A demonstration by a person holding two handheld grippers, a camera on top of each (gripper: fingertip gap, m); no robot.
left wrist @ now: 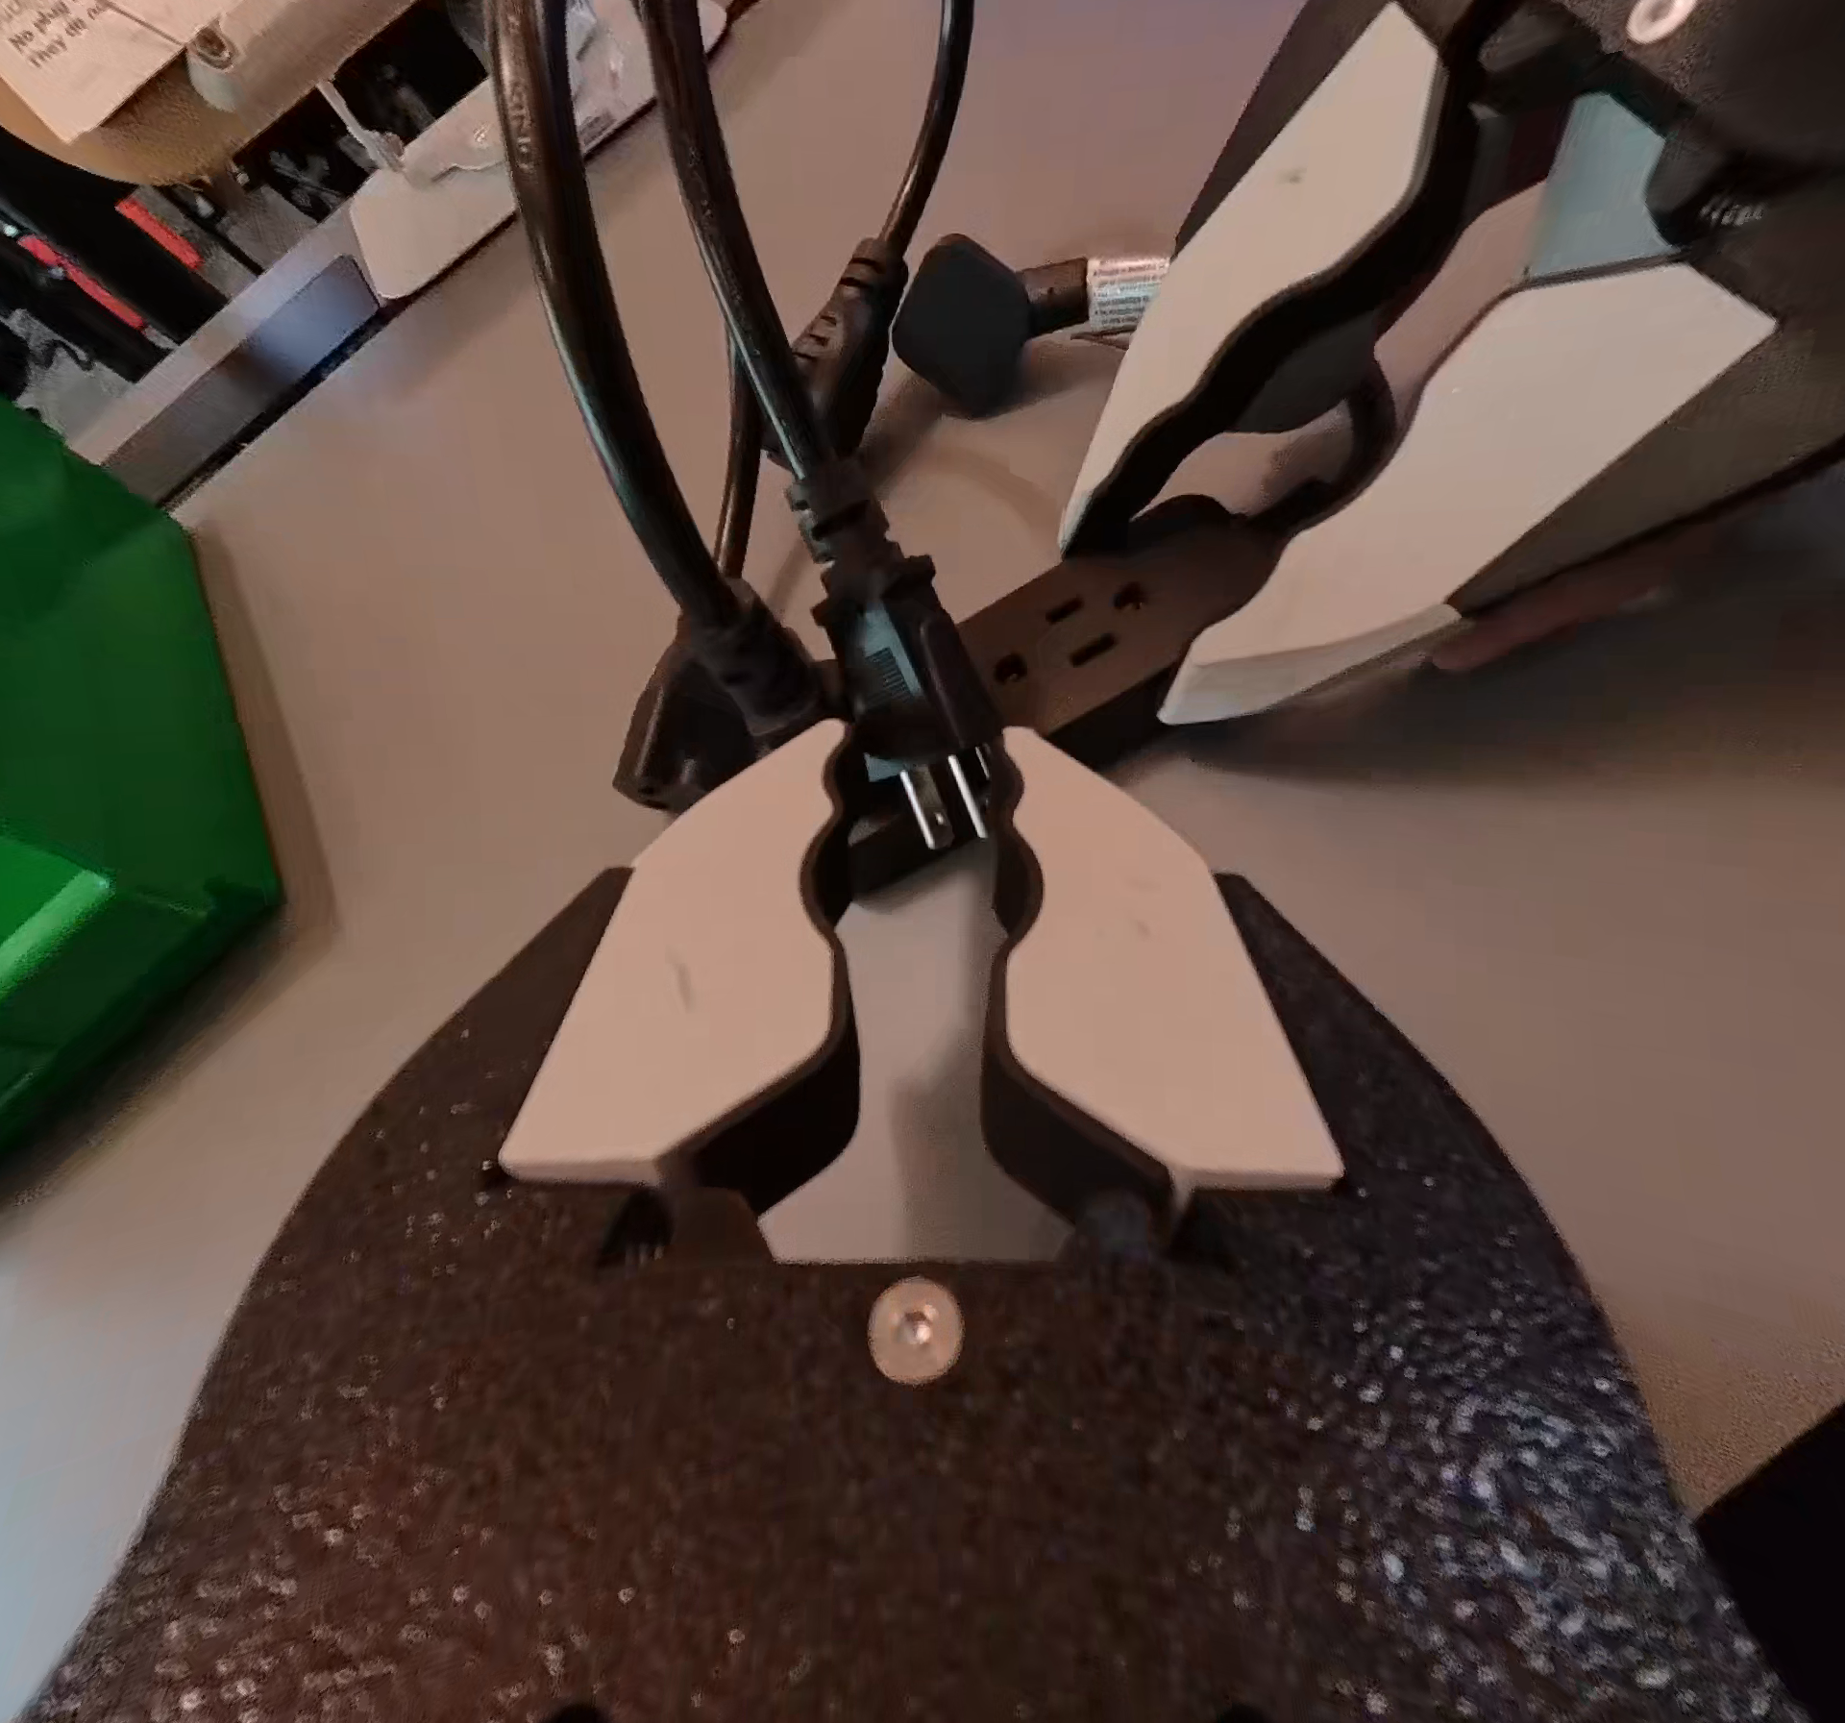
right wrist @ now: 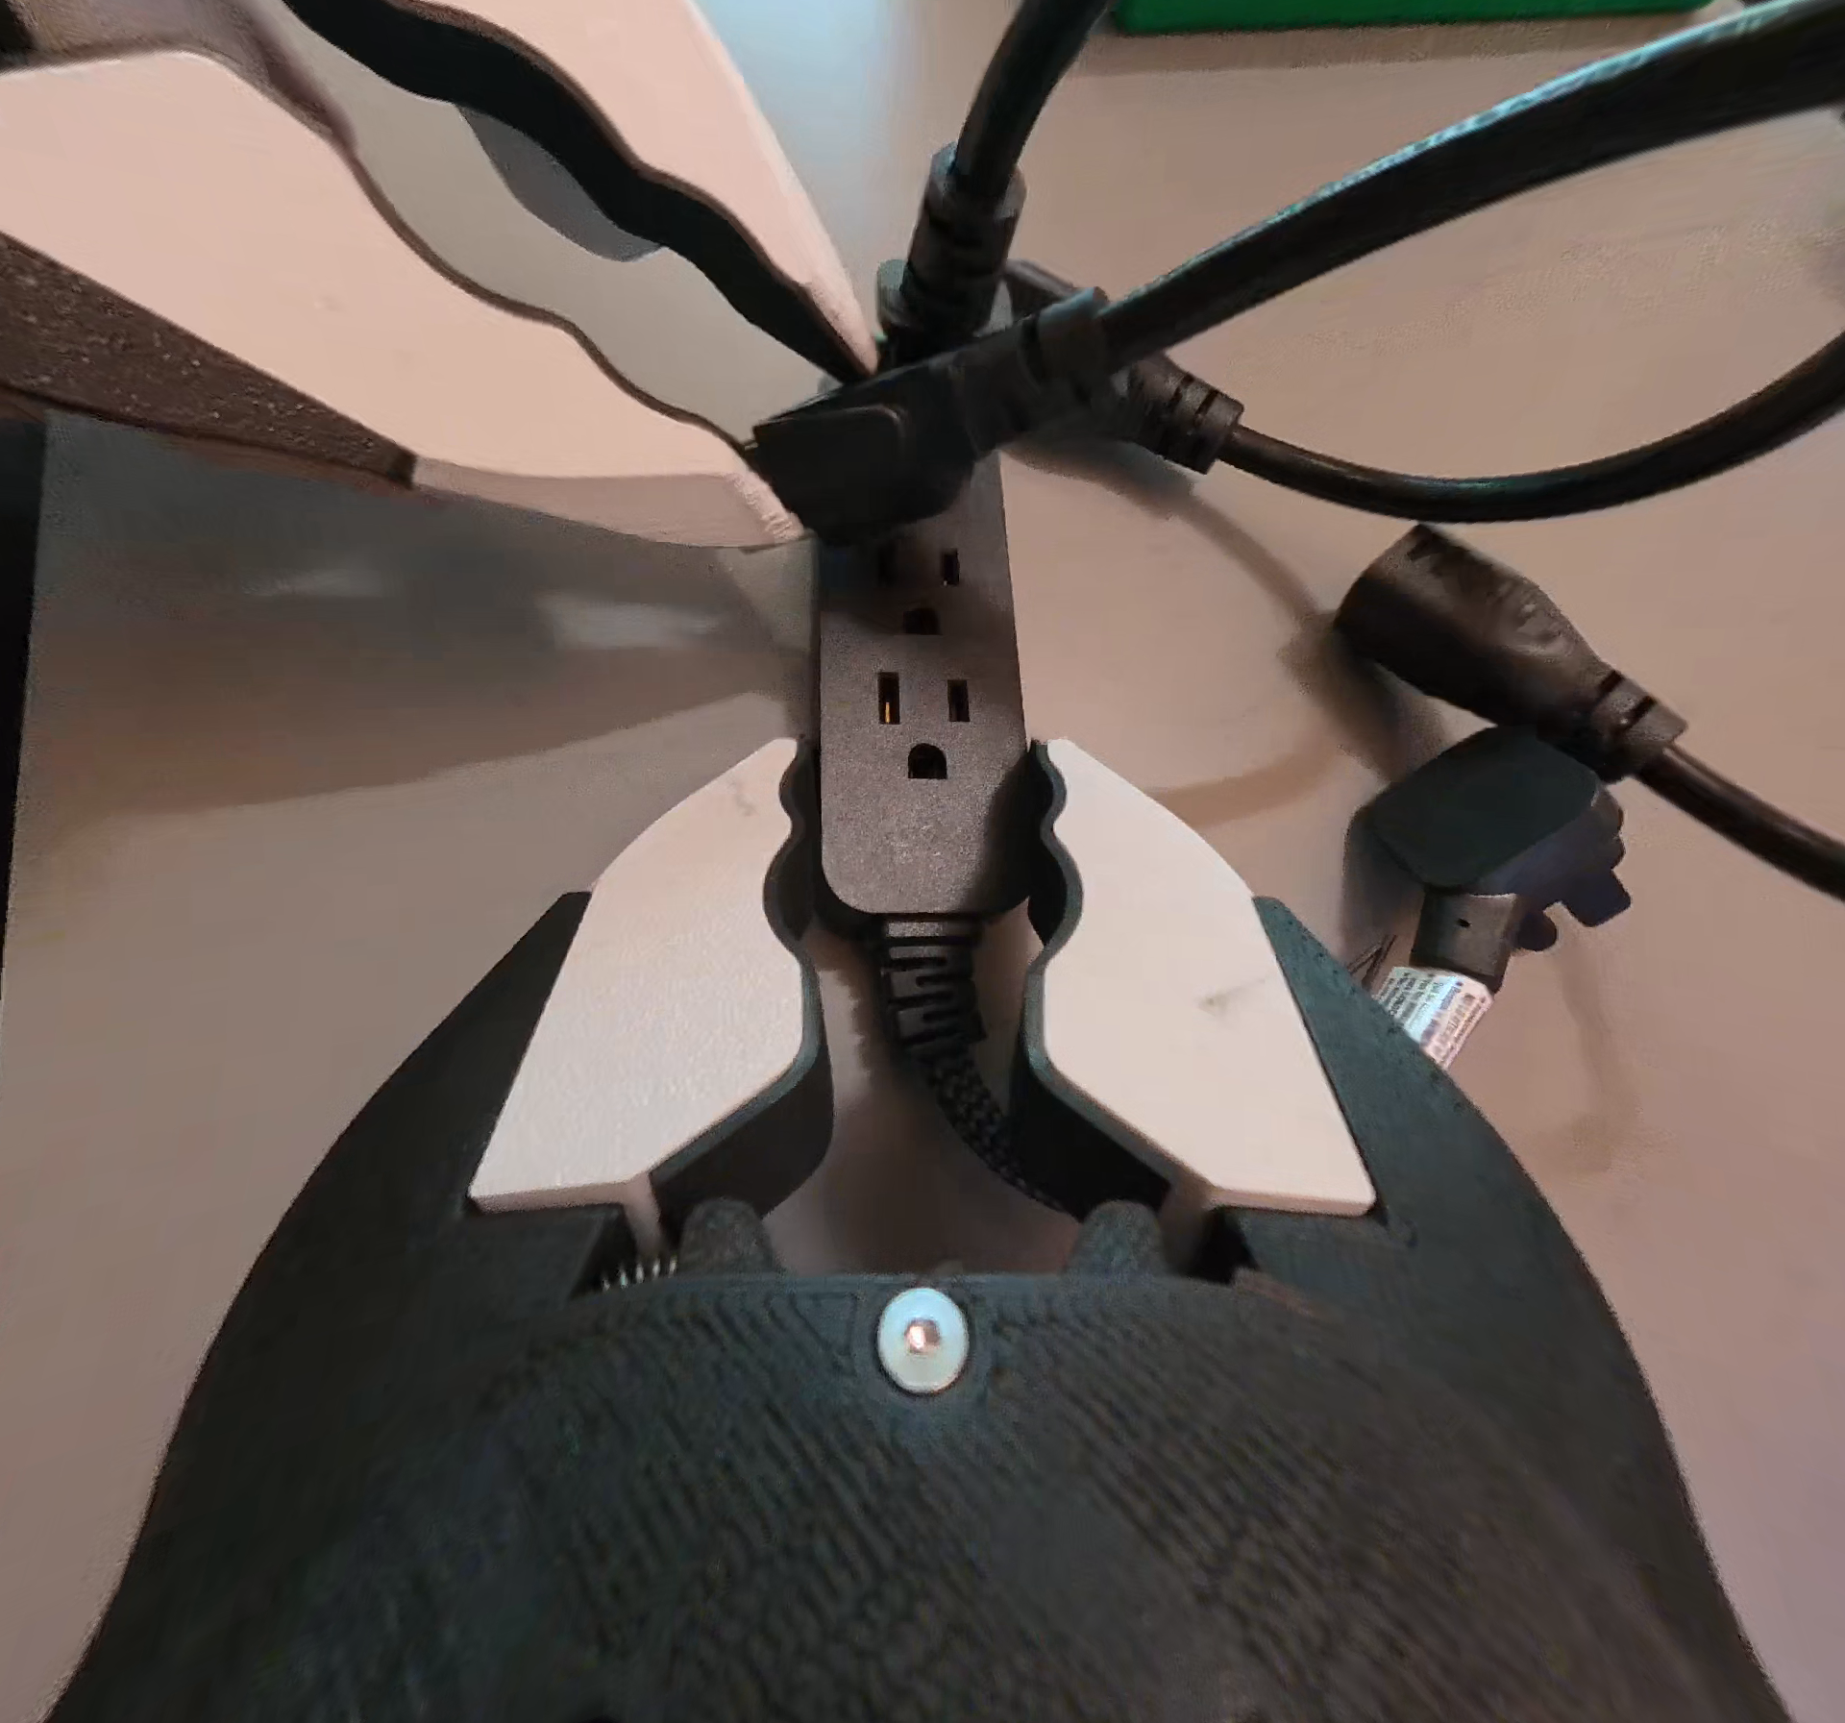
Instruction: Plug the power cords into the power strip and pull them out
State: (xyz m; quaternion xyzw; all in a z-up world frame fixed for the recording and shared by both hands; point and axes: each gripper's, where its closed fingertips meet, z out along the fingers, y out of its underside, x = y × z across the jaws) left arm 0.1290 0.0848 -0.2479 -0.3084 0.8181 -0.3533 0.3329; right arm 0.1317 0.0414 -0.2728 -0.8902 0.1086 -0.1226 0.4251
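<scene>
While both grippers' fingers clamp plug [left wrist: 904, 677] and power strip [right wrist: 914, 747], grey tabletop [left wrist: 1398, 926] bears a green bin [left wrist: 90, 777].

The black power strip [right wrist: 923, 757] lies flat on the grey table, running from 6 toward 12 o'clock in the right wrist view, two three-hole outlets bare, its ribbed strain relief and braided cable [right wrist: 948, 1046] leaving at 6. A black three-prong plug [left wrist: 914, 677] hangs over the strip's far end, prongs bared and clear of the sockets. More black power cords [right wrist: 1398, 167] arc off toward 1 and 2 o'clock.
</scene>
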